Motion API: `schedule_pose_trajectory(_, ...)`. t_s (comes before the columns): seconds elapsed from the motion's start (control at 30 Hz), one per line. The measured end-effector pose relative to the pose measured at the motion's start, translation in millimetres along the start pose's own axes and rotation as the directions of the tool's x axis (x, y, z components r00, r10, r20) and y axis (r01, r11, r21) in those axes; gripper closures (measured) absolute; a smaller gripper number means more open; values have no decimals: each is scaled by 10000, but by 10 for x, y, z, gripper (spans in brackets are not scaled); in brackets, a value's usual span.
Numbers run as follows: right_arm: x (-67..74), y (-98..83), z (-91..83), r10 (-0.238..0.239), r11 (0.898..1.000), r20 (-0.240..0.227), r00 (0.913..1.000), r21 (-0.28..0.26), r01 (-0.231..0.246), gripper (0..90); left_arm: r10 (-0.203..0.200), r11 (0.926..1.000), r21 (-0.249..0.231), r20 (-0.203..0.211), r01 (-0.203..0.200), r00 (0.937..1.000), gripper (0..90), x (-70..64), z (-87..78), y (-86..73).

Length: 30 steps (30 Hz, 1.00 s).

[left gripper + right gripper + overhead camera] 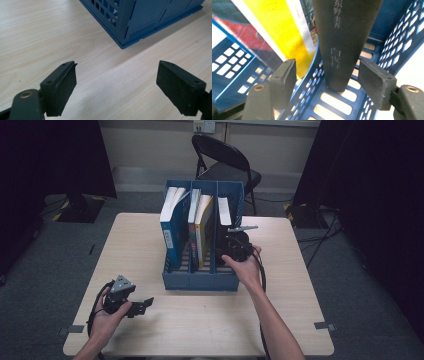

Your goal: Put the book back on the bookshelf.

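A blue three-slot file rack (200, 280) stands in the middle of the wooden table (150, 245). A blue book (172, 240) fills its left slot, and a yellow book (204, 232) leans in the middle one. A dark book (224, 212) stands in the right slot. My right gripper (231, 242) reaches into that slot. In the right gripper view its jaws (327, 67) stand open either side of the dark book's spine (344, 30), and the pads are not pressing on it. The left pad sits beyond the slot's divider, below the yellow book (279, 30). My left gripper (141, 306) rests open and empty near the table's front left.
The rack's front corner (145, 20) lies ahead of the left gripper (117, 67), with bare tabletop between. A black folding chair (225, 165) stands behind the table. Dark curtains hang at both sides, and cables lie on the floor at right.
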State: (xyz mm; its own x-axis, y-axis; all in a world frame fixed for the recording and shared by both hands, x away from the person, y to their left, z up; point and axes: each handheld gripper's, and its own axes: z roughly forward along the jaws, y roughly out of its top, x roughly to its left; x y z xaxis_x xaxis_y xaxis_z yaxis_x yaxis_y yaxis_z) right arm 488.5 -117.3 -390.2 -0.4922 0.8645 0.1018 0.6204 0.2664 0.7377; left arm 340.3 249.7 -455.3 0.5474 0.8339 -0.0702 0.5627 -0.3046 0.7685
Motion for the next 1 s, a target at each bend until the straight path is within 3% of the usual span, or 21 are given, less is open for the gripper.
schedule_pose_trajectory(0.07,2,-33,-40,-87,9999,150,9998,123,85,300,33,10000,-83,58,-32,10000,161,-1,-8,6)
schedule_pose_trajectory(0.27,-54,-163,-162,-138,9999,-193,9997,-86,137,212,39,10000,-8,38,-39,10000,160,10,-2,10)
schedule_pose_trajectory(0.5,-88,-313,-404,149,9991,-430,9990,-393,-166,144,-105,9997,220,-48,106,9999,161,12,29,-7)
schedule_pose_trajectory(0.6,-104,-380,-501,153,9983,-473,9988,-549,-179,143,-100,9997,231,-57,101,9999,161,6,31,-8)
schedule_pose_trajectory(0.7,-128,-454,-583,164,9992,-231,9996,-357,-172,142,-94,9997,217,-87,95,9999,161,8,26,-7)
schedule_pose_trajectory(0.8,-170,-556,-692,173,9982,-124,9998,-578,-180,143,-45,9995,314,-67,47,10000,161,14,33,-6)
schedule_pose_trajectory(0.9,-219,-663,-822,328,9962,-335,9989,-793,-353,142,-74,9996,280,-59,76,10000,162,5,34,-8)
schedule_pose_trajectory(1.0,-249,-752,-920,304,9959,-241,9992,-842,-323,142,-98,9998,194,7,98,10000,161,8,22,-7)
